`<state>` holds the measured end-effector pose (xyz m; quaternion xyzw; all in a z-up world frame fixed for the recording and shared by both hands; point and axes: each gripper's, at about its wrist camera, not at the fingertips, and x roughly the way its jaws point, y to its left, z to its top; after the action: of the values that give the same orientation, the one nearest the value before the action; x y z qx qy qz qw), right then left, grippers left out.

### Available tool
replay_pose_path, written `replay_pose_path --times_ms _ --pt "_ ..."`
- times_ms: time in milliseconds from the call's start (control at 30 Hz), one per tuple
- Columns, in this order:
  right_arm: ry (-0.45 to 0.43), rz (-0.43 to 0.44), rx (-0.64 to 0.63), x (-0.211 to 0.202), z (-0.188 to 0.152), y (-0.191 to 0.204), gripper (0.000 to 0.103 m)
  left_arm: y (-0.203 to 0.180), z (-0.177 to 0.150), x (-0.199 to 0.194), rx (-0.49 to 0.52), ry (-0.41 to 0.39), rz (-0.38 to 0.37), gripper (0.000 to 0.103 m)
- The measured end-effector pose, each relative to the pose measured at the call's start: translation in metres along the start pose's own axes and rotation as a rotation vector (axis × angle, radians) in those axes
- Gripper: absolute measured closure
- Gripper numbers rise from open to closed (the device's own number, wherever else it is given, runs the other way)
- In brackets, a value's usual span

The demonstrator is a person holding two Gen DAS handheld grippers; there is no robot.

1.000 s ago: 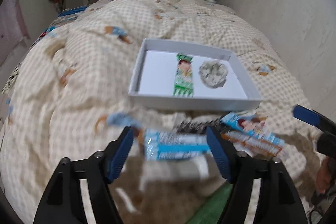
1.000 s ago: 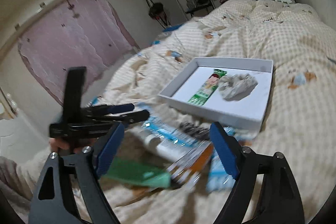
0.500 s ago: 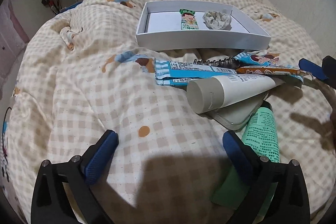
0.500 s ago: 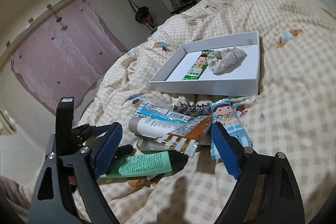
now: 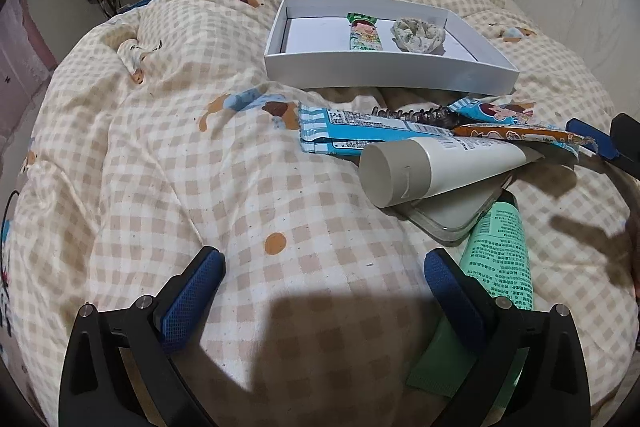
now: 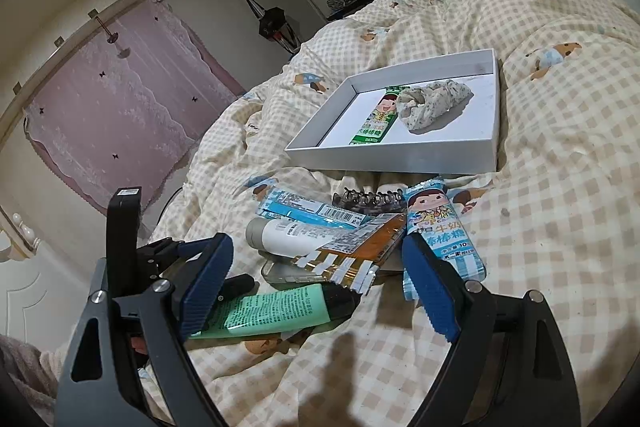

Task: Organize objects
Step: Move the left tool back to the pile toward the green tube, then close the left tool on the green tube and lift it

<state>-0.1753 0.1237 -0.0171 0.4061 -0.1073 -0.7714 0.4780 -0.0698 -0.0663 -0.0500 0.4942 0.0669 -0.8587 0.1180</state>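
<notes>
Bed (image 5: 168, 155), checked quilt, carrying all items. White tray (image 5: 384, 69) toward the far side, holding a green candy packet (image 5: 364, 35), long axis running away from the left camera, beside a crumpled scrunchie (image 5: 419, 34). Heap just in front of the tray: green tube (image 5: 500, 267), cap toward the tray; white tube (image 5: 436, 169) lying crosswise, cap pointing left; blue packets (image 5: 352, 135); hair claw (image 6: 370, 199). Left gripper (image 5: 322, 281) and right gripper (image 6: 318, 287): fingers spread, holding nothing. Only the right view shows the pink curtain (image 6: 112, 103).
</notes>
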Motion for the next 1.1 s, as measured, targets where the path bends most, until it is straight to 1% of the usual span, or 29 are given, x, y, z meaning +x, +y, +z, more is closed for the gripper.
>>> replay_pose_path --times_ms 100,167,267,333,433,567,600,633,667,700,733,800,833,900,967,1033,1100 --pt "0.004 -0.001 0.000 0.001 0.000 0.000 0.017 -0.006 -0.002 -0.002 0.013 -0.007 0.060 0.000" --pt "0.006 0.000 0.003 0.001 0.000 -0.001 0.017 -0.008 -0.004 -0.005 0.020 -0.020 0.084 0.003" --pt "0.010 0.002 0.005 0.002 0.000 -0.003 0.017 -0.006 -0.004 -0.008 0.005 -0.028 0.078 0.014" --pt "0.011 0.002 0.005 0.002 0.000 -0.003 0.017 -0.002 -0.004 -0.012 -0.009 -0.028 0.058 0.023" --pt "0.012 0.006 0.004 0.002 0.000 -0.003 0.017 0.001 -0.004 -0.020 0.011 -0.033 0.046 0.031" --pt "0.015 0.011 0.001 0.003 -0.001 -0.002 0.017 -0.001 -0.004 -0.025 0.021 -0.044 0.056 0.037" --pt "0.015 0.012 -0.002 0.003 -0.002 -0.002 0.017 -0.003 -0.004 -0.028 0.018 -0.050 0.049 0.044" --pt "0.014 0.008 -0.007 0.003 -0.002 -0.002 0.017 -0.002 -0.004 -0.031 0.016 -0.061 0.031 0.053" --pt "0.017 0.006 -0.007 0.003 -0.003 -0.001 0.017 0.000 -0.002 -0.037 0.018 -0.071 0.008 0.058" --pt "0.020 0.007 -0.009 0.004 -0.004 -0.001 0.017 0.002 0.000 -0.041 -0.013 -0.058 0.007 0.068" --pt "0.022 0.009 -0.009 0.004 -0.004 -0.001 0.017 0.005 0.003 -0.046 -0.005 -0.051 -0.025 0.074" --pt "0.022 0.022 -0.003 0.004 -0.004 -0.003 0.017 0.009 0.011 -0.053 0.041 -0.001 -0.144 0.075" --pt "0.022 0.030 0.006 0.004 -0.004 -0.004 0.017 0.010 0.014 -0.057 0.068 0.014 -0.212 0.080" --pt "0.018 0.045 0.027 0.004 -0.003 -0.009 0.017 0.004 0.018 -0.065 0.156 0.048 -0.355 0.080" --pt "0.013 0.058 0.046 0.003 -0.003 -0.012 0.017 -0.007 0.020 -0.069 0.246 0.059 -0.398 0.080" --pt "0.014 0.063 0.054 0.003 -0.003 -0.014 0.017 -0.017 0.023 -0.064 0.312 0.087 -0.412 0.080" --pt "0.017 0.064 0.055 0.003 -0.003 -0.013 0.017 -0.020 0.028 -0.052 0.317 0.125 -0.400 0.080"
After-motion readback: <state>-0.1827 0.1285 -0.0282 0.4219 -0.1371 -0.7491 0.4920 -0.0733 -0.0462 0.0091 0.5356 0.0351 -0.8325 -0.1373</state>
